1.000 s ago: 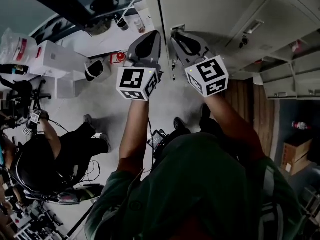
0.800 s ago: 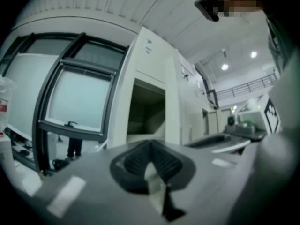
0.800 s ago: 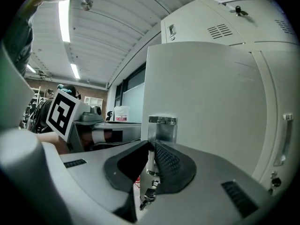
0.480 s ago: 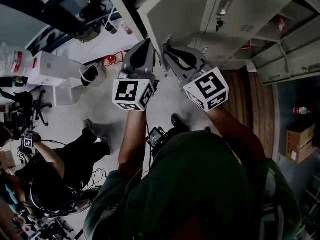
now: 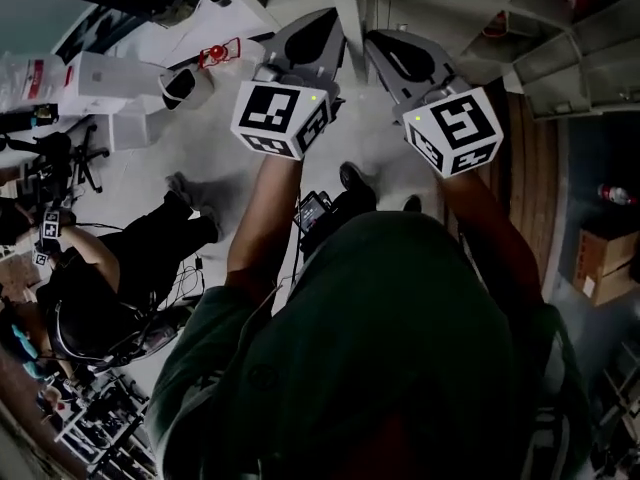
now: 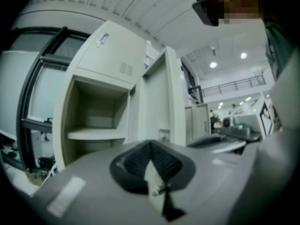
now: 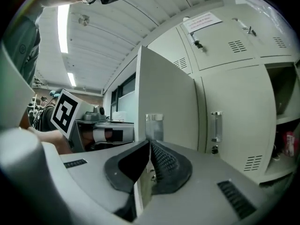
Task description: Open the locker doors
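Grey steel lockers (image 7: 234, 78) fill the wall ahead of you, above a light floor (image 5: 215, 158). Both of your tools are on one locker door (image 7: 166, 97). The left gripper (image 6: 151, 145) has its jaws closed on the door's thin free edge. The right gripper (image 7: 150, 145) is clamped on that same edge, just below a small metal fitting (image 7: 154, 125).

That door stands swung well out from the frame. The compartment (image 6: 93, 107) beside it shows open and bare, with one shelf (image 6: 96, 134) across it. So this door looks done, or nearly so.

Much is left. The neighbouring door (image 7: 239, 139) with the upright handle (image 7: 215, 125) is shut. So is the upper door (image 7: 220, 46) carrying a paper label (image 7: 202, 18), and the top door (image 6: 110, 48) seen from your left gripper. Farther right, one compartment (image 7: 286, 97) already stands open. You have several doors to go, by my reading.
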